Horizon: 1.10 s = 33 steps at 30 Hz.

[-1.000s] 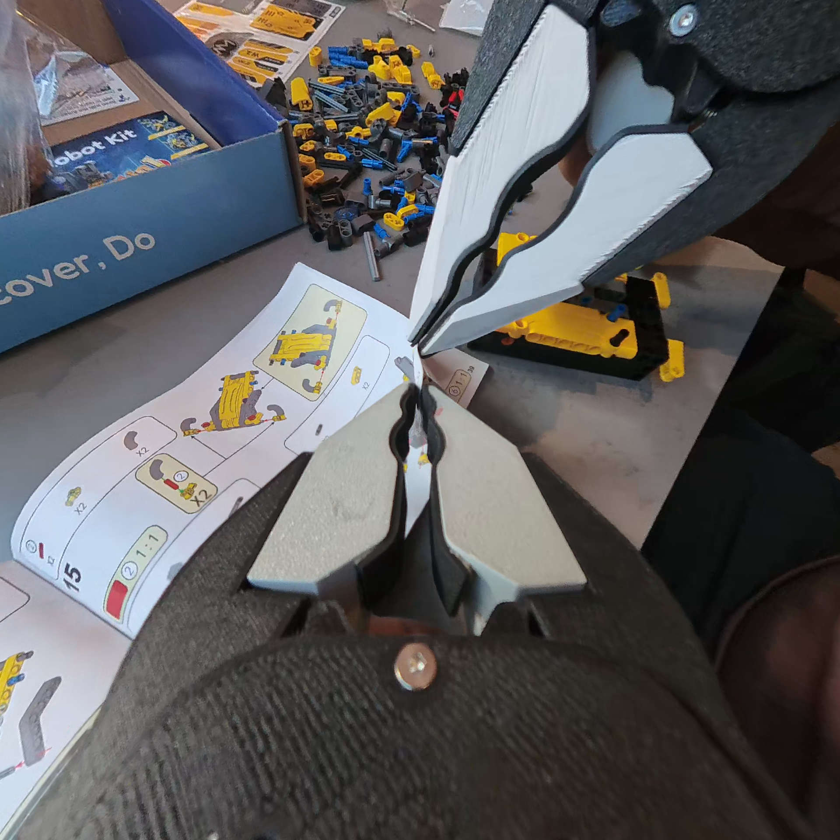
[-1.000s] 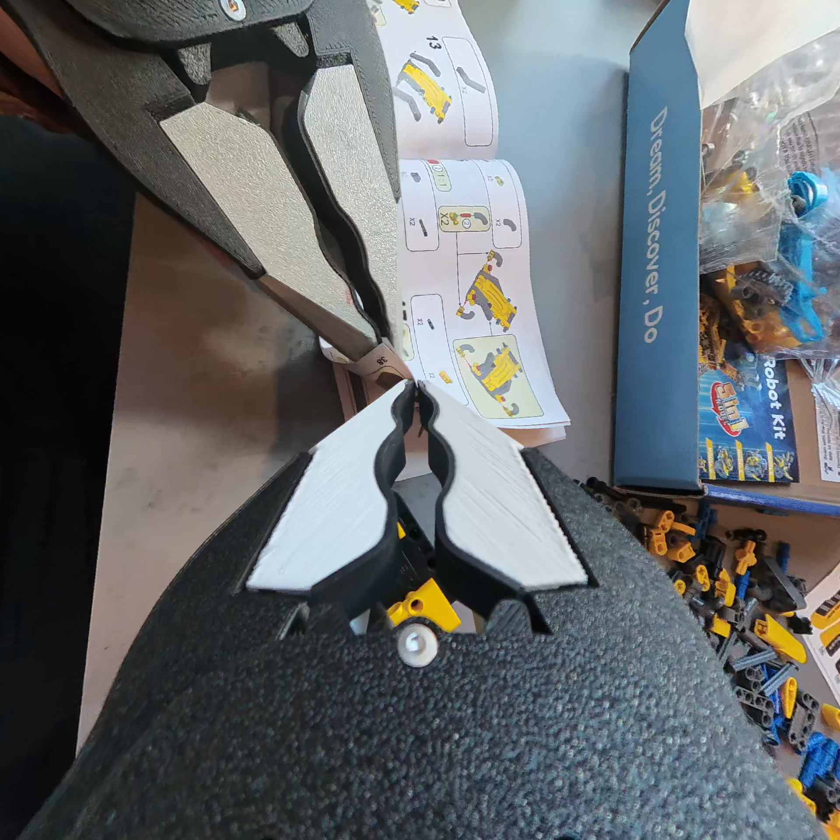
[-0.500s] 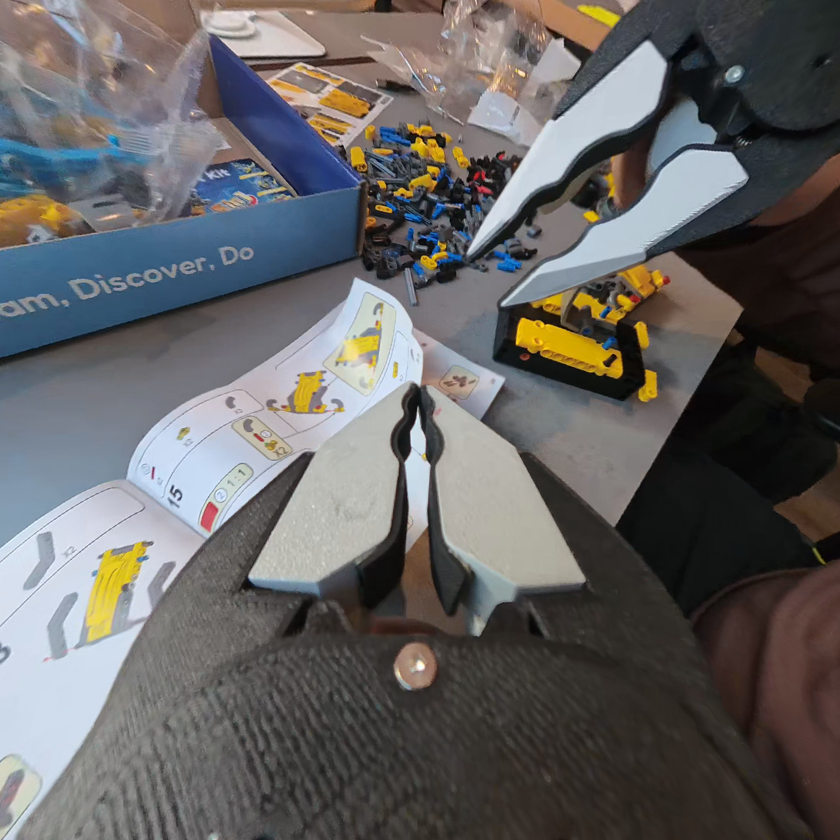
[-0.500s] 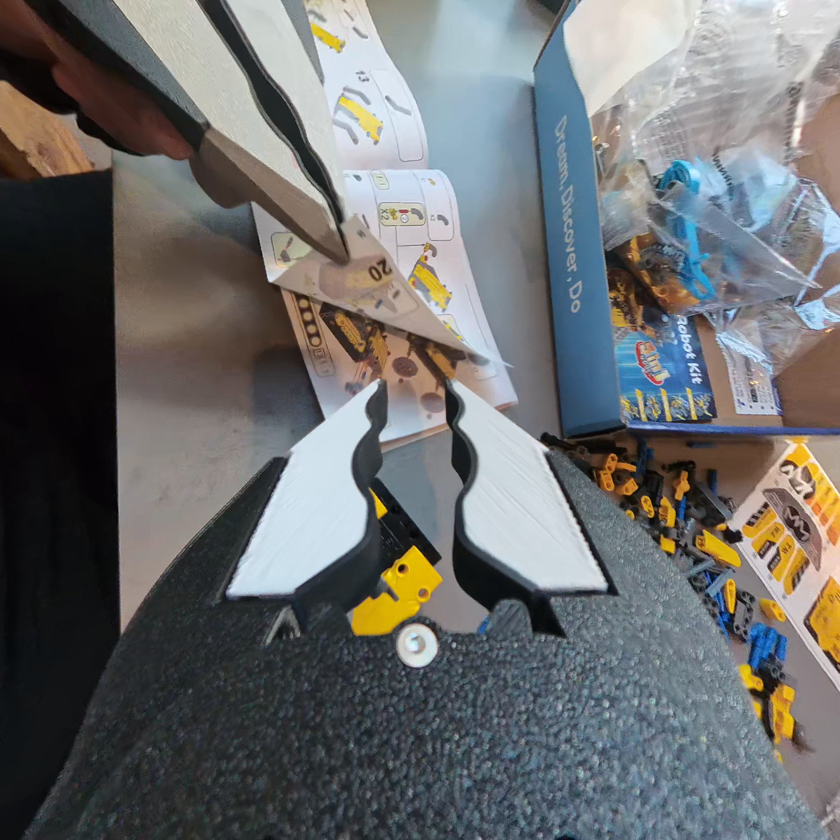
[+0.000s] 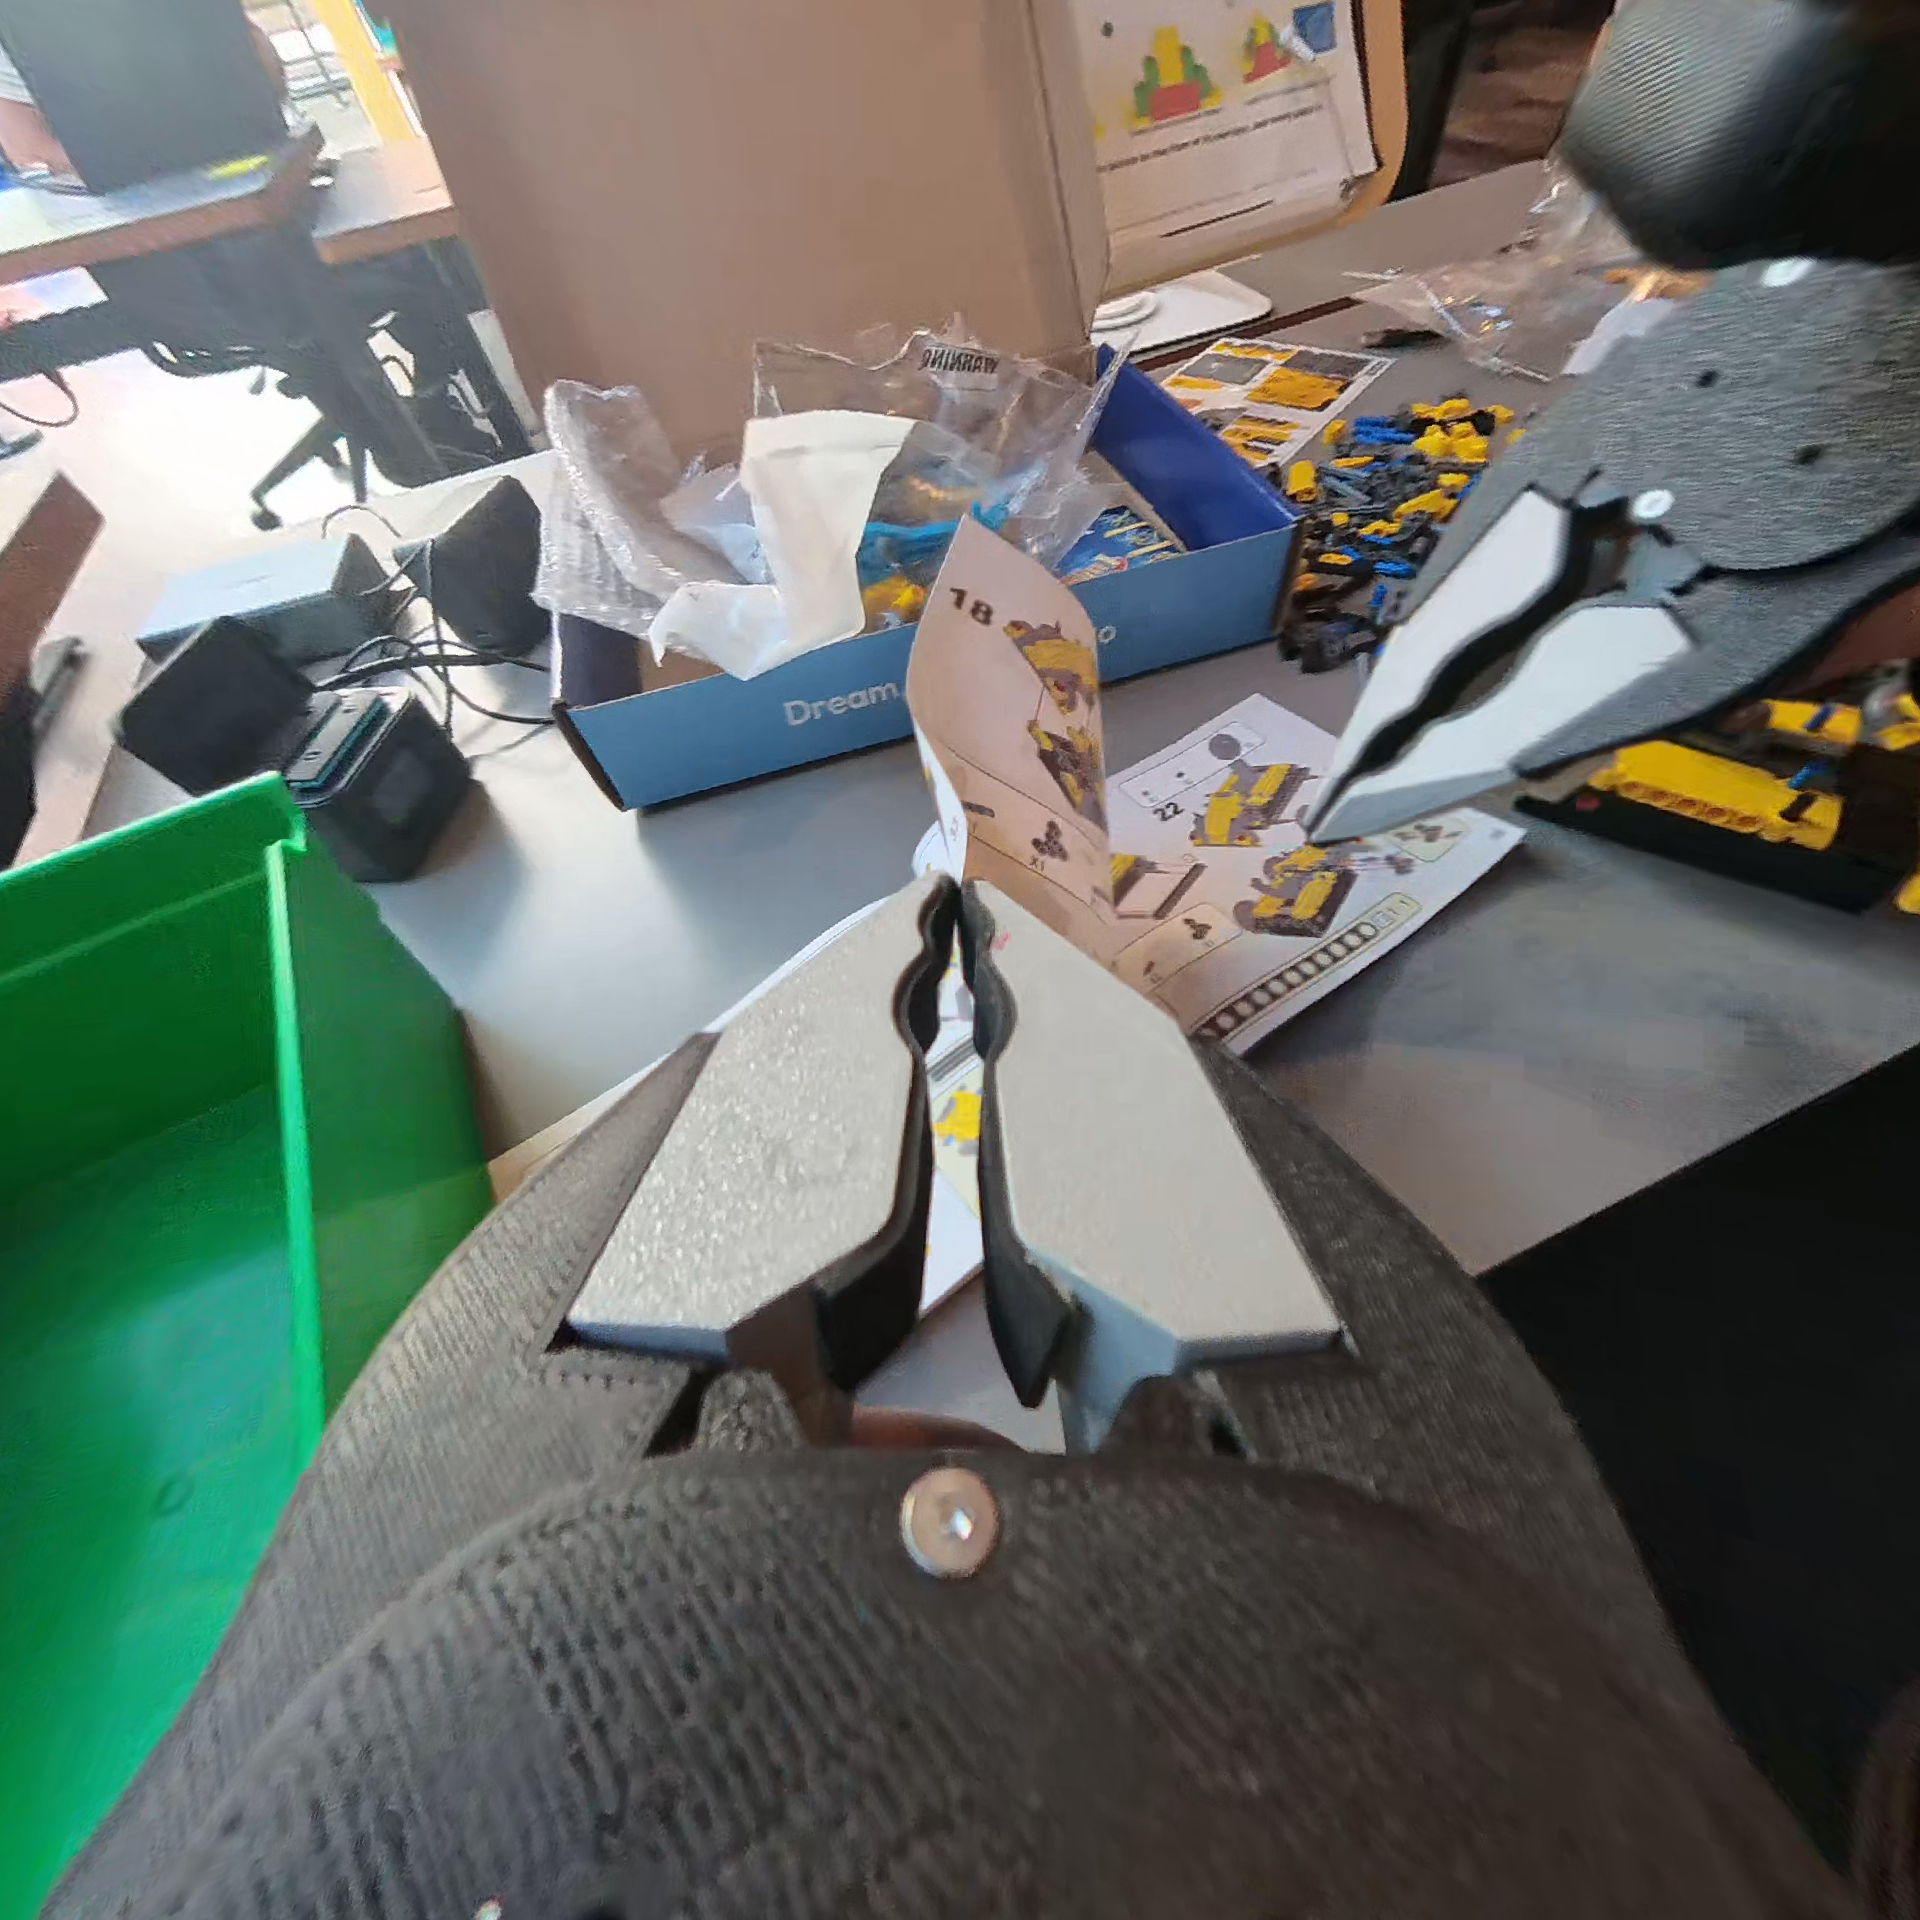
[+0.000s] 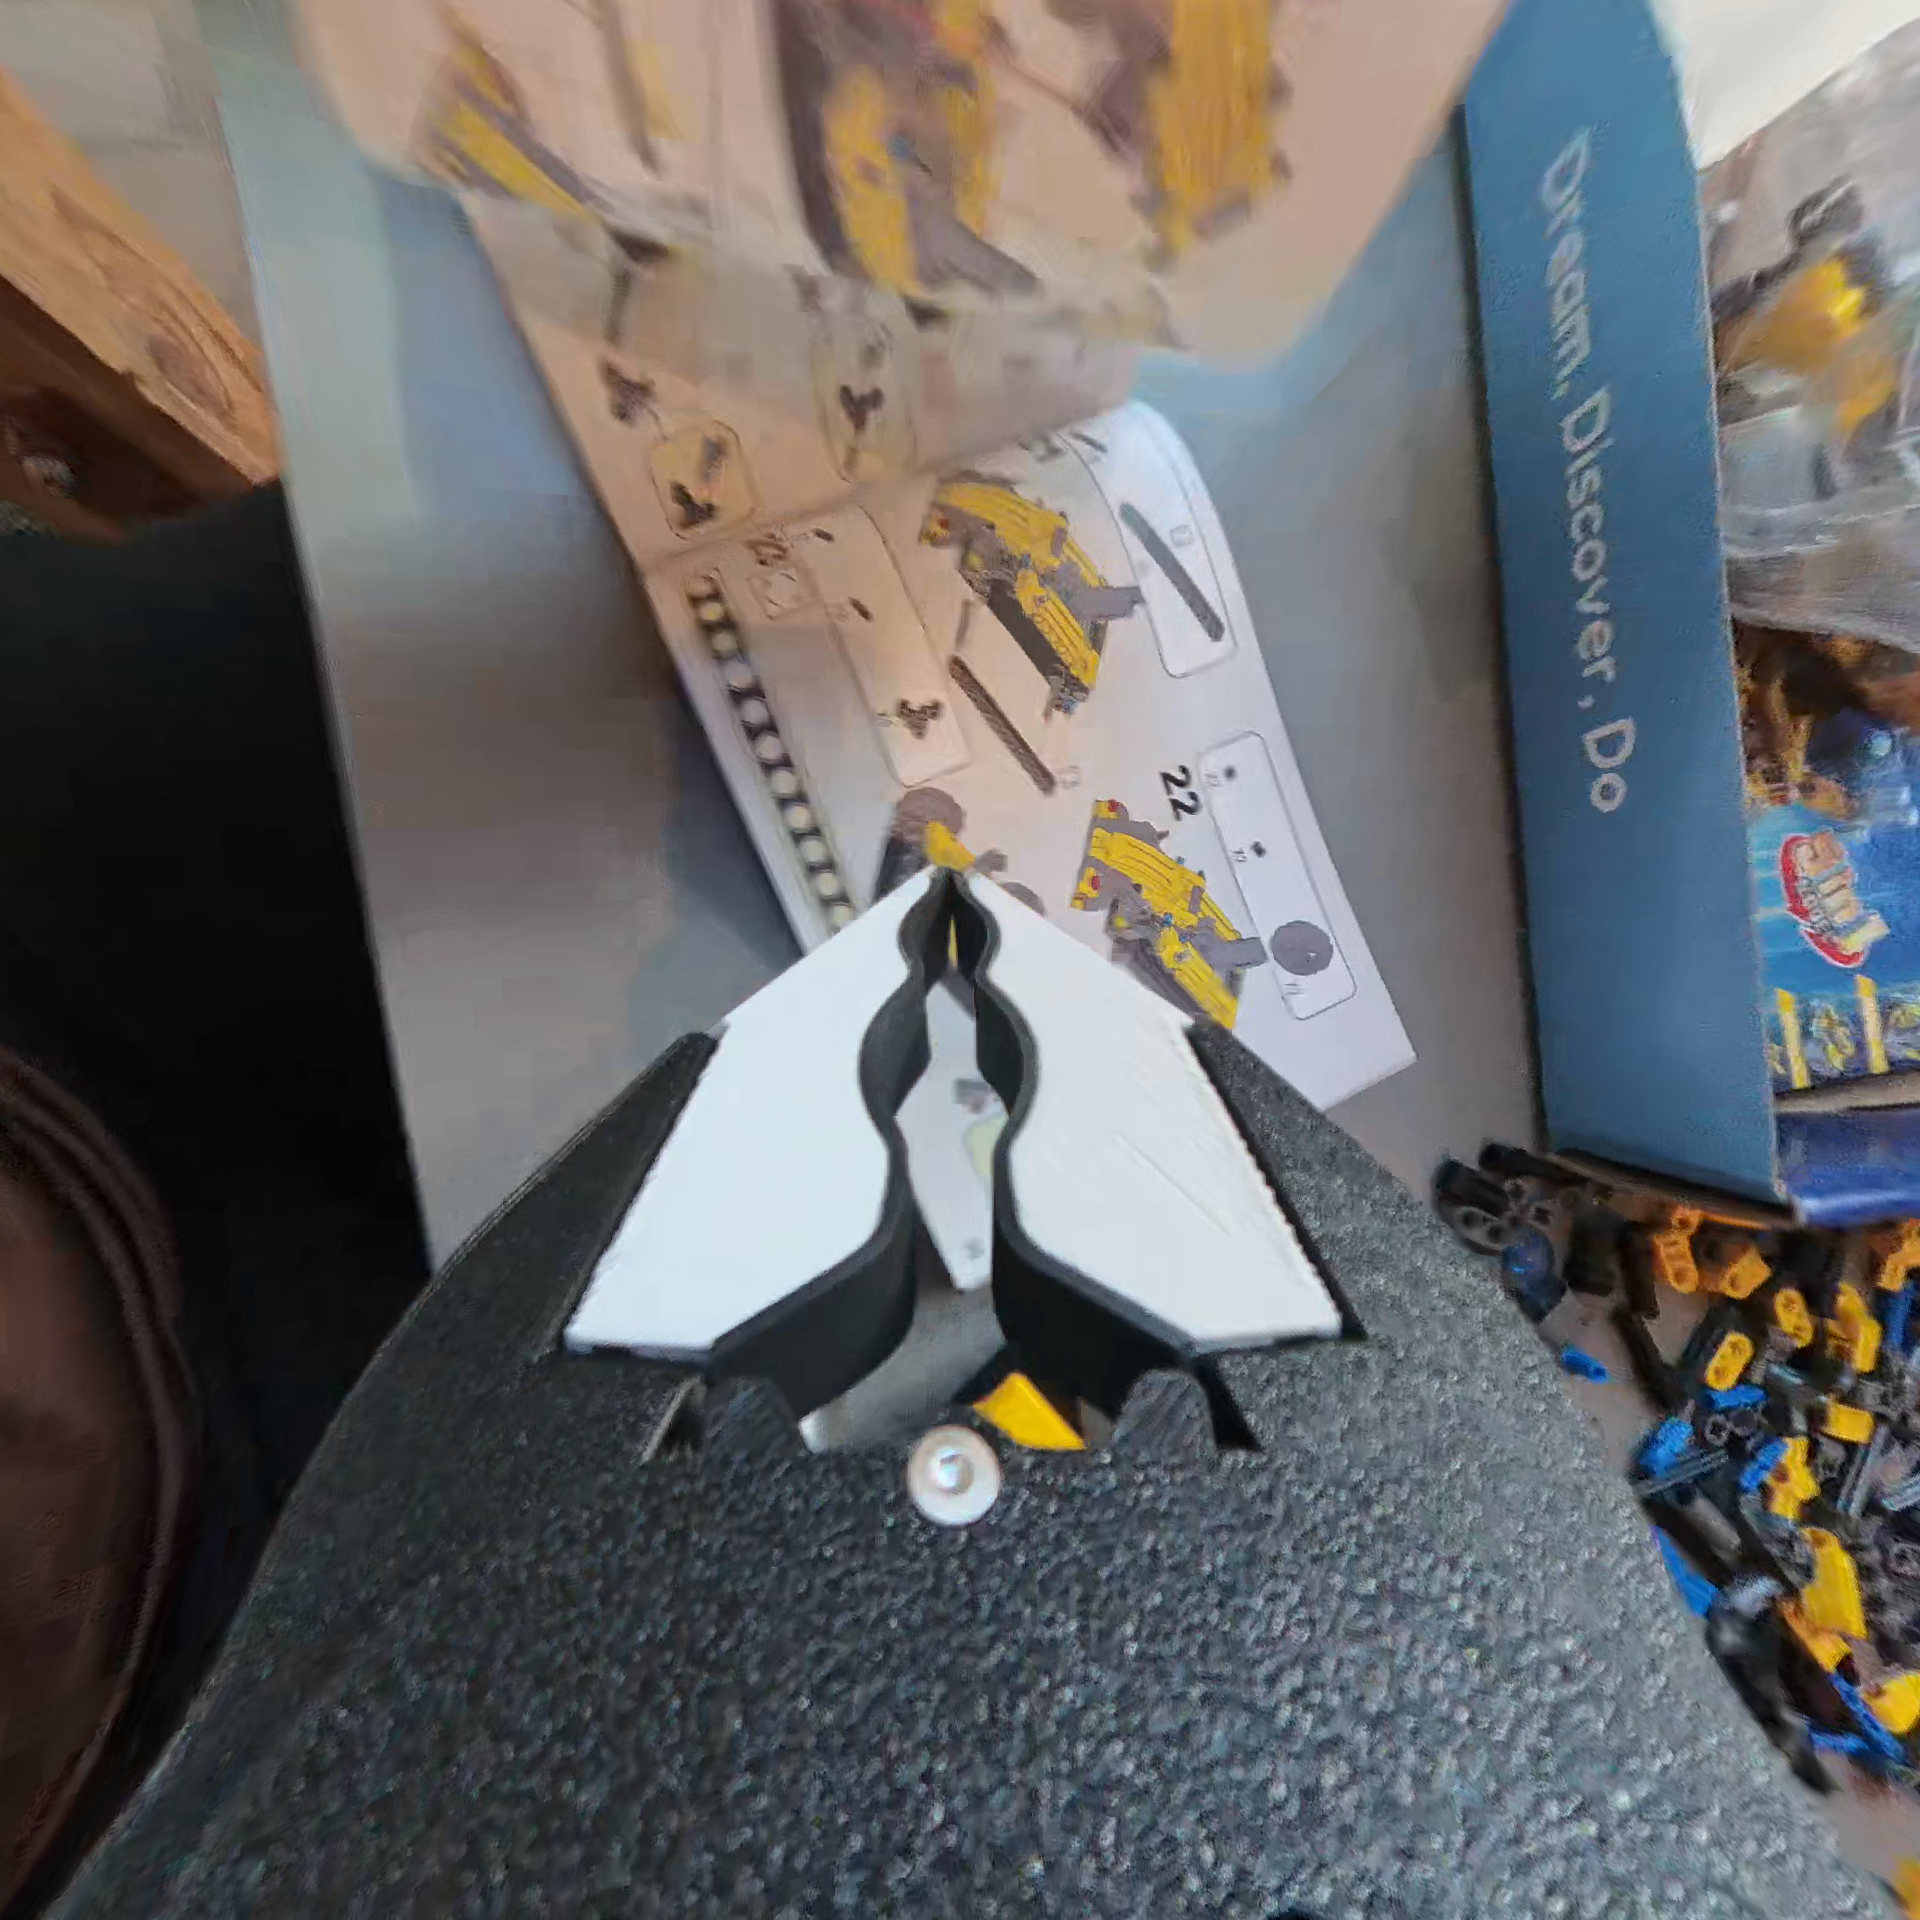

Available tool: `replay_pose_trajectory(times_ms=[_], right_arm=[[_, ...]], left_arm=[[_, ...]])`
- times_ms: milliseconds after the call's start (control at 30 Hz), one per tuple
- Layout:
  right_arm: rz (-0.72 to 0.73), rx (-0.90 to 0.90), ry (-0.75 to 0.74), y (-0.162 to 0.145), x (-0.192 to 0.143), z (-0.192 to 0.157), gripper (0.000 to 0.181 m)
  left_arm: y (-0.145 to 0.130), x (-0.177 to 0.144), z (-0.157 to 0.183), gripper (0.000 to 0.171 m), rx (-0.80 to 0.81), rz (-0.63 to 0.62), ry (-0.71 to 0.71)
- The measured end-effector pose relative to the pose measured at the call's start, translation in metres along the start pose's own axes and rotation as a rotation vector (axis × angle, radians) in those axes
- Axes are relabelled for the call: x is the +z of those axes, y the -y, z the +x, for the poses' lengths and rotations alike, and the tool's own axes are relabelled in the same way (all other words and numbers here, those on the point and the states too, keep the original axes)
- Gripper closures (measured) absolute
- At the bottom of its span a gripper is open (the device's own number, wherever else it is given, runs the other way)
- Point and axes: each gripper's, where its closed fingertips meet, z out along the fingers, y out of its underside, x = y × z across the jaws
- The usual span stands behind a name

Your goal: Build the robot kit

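An open instruction booklet [image 5: 1299,862] lies on the grey table. My left gripper [image 5: 958,894], with grey fingers, is shut on one page [image 5: 997,727] and holds it upright above the booklet. In the right wrist view this lifted page [image 6: 883,208] is a blur at the top. My right gripper [image 6: 948,883], with white fingers, is shut and empty, its tips down on the flat lower page [image 6: 1039,727]. It also shows in the left wrist view [image 5: 1325,826], at the right, next to a yellow and black model [image 5: 1714,810].
A blue cardboard box [image 5: 1039,675] with plastic bags stands behind the booklet and also shows in the right wrist view [image 6: 1600,520]. A pile of small yellow, blue and black parts [image 6: 1766,1403] lies beside it. A green bin [image 5: 156,1143] is at the left. Black speakers [image 5: 384,779] with cables stand behind the bin. There is about 15 centimeters between the tips of the two grippers.
My left gripper has lifted the pinched page up and back towards the left. My right gripper opened half a second ago, is shut again, and has come down onto the lower page.
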Motion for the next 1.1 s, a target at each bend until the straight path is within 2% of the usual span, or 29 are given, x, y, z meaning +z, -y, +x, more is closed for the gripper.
replay_pose_trajectory(times_ms=[133, 233, 300, 400, 467, 533, 600, 700, 833, 900, 1000, 1100], right_arm=[[-0.145, 0.041, 0.142, -0.010, 0.017, 0.008, 0.181], [-0.264, 0.002, 0.130, -0.016, 0.029, 0.008, 0.181], [-0.334, 0.013, 0.091, -0.022, 0.028, 0.013, 0.181], [-0.346, 0.098, 0.020, -0.029, 0.001, 0.029, 0.181], [-0.303, 0.136, -0.059, -0.034, -0.027, 0.043, 0.181], [-0.213, 0.147, -0.093, -0.034, -0.052, 0.046, 0.181], [-0.138, 0.175, -0.100, -0.035, -0.067, 0.043, 0.181], [-0.117, 0.181, -0.104, -0.041, -0.072, 0.038, 0.181], [-0.059, 0.128, -0.065, -0.025, -0.054, 0.018, 0.181], [-0.063, 0.099, -0.028, -0.018, -0.034, 0.003, 0.181], [-0.097, 0.043, -0.034, -0.011, -0.005, -0.011, 0.181], [-0.134, 0.005, -0.033, -0.003, 0.020, -0.018, 0.181]], left_arm=[[0.013, -0.012, 0.017, 0.171, -0.022, 0.081, -0.067], [0.008, -0.007, 0.023, 0.171, 0.084, 0.093, -0.015], [-0.003, 0.001, 0.042, 0.171, 0.307, 0.088, 0.022], [-0.037, 0.020, 0.075, 0.171, 0.728, -0.006, 0.101], [-0.057, 0.031, 0.096, 0.171, 0.919, -0.015, 0.108], [-0.073, 0.039, 0.105, 0.171, 1.007, -0.025, 0.103], [-0.080, 0.044, 0.109, 0.171, 0.961, -0.019, 0.075], [-0.084, 0.048, 0.106, 0.171, 0.938, -0.018, 0.076], [-0.081, 0.048, 0.103, 0.171, 0.945, -0.004, 0.104], [-0.067, 0.044, 0.094, 0.171, 0.858, 0.033, 0.138], [-0.040, 0.024, 0.038, 0.171, 0.615, 0.015, 0.310], [-0.031, -0.011, -0.026, 0.171, 0.546, -0.057, 0.547]])
